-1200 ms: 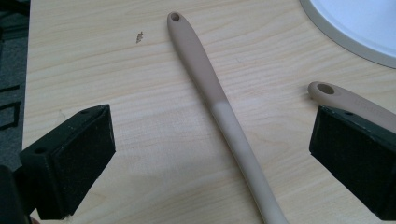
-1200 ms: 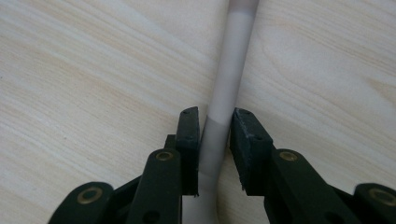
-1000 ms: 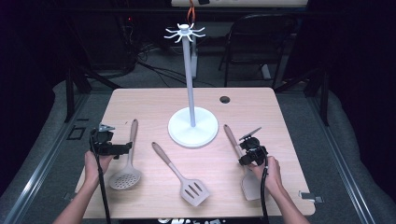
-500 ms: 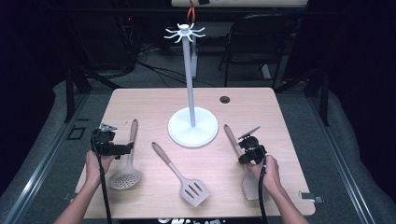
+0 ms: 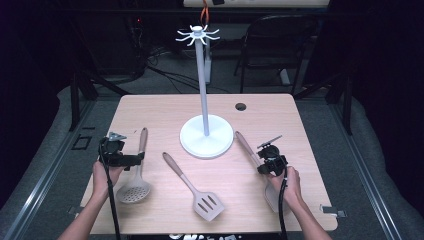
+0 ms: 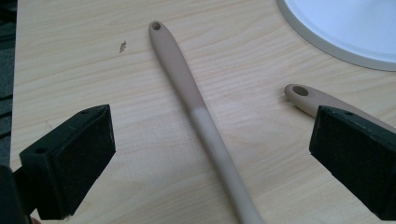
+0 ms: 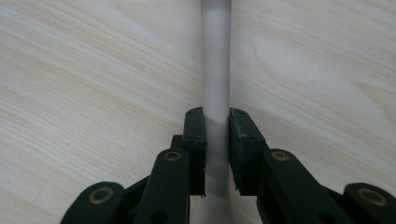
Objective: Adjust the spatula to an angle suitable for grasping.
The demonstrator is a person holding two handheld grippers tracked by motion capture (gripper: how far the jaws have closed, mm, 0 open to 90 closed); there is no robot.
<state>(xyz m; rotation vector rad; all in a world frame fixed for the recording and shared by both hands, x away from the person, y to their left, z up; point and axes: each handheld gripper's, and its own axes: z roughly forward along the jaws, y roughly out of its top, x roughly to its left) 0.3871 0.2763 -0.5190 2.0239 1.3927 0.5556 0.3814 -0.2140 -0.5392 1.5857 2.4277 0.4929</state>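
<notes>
Right gripper view: right tongs (image 7: 216, 140) pinch the spoon handle (image 7: 215, 56). Left tongs (image 6: 210, 154) spread wide over skimmer handle (image 6: 187, 88). Nothing on rack (image 5: 205, 85) yet.

No readable text, labels, brands or numbers anywhere I can see; table, utensils and my jaws are all unmarked.

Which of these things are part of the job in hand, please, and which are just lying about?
In use:
- right hand-held gripper, shut on the right utensil's handle
- left hand-held gripper, open astride the skimmer's handle

Lying about:
- slotted spatula
- white hanging stand
- table
</notes>
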